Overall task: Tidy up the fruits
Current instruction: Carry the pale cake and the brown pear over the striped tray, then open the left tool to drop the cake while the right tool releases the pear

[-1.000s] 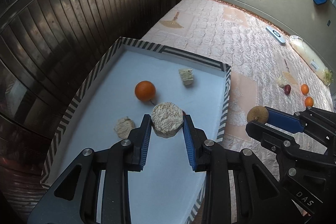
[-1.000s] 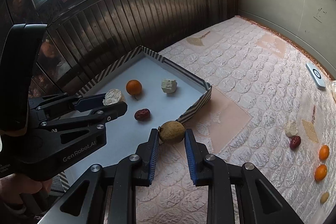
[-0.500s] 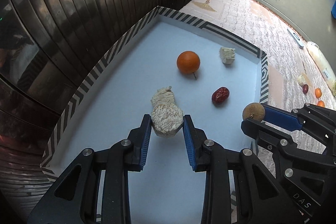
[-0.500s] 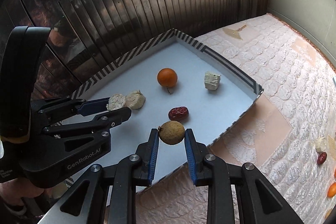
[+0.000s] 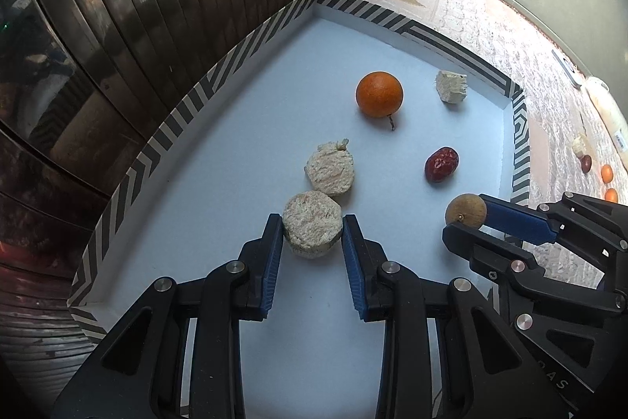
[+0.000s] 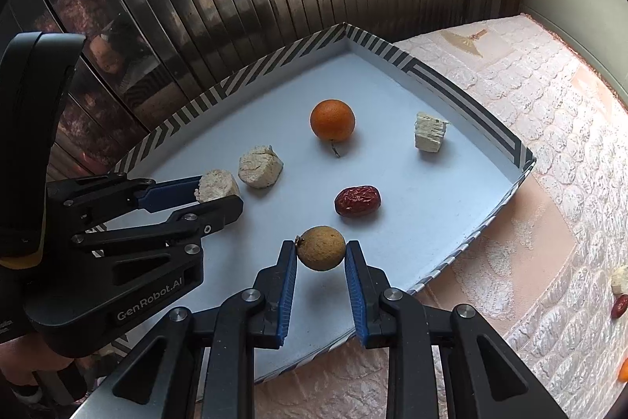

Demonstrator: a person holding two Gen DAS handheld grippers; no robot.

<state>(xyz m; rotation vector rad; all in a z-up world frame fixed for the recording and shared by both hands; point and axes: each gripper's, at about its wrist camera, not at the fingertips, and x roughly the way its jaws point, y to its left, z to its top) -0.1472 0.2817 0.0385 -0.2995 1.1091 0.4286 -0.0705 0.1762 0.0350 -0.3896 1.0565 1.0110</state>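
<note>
Gripping a pale crumbly puck point(image 5: 312, 229) between their blue pads, the left tongs point(image 5: 312, 236) are now sitting lower over the white floor of the striped tray point(image 5: 188, 97) than half a second ago, with the puck just beside a matching pale chunk point(image 5: 330, 172) (whether they touch is unclear). The right tongs point(image 6: 320, 254) are clamping a round brown fruit point(image 6: 321, 248) and are hanging farther inside the tray's near edge than before, close to the red date point(image 6: 357, 201). An orange point(image 6: 332, 120) and a pale cube point(image 6: 431, 137) are lying where they were, toward the far wall. More fruits point(image 5: 606, 173) are resting on the quilted mattress point(image 6: 549, 128) outside.
</note>
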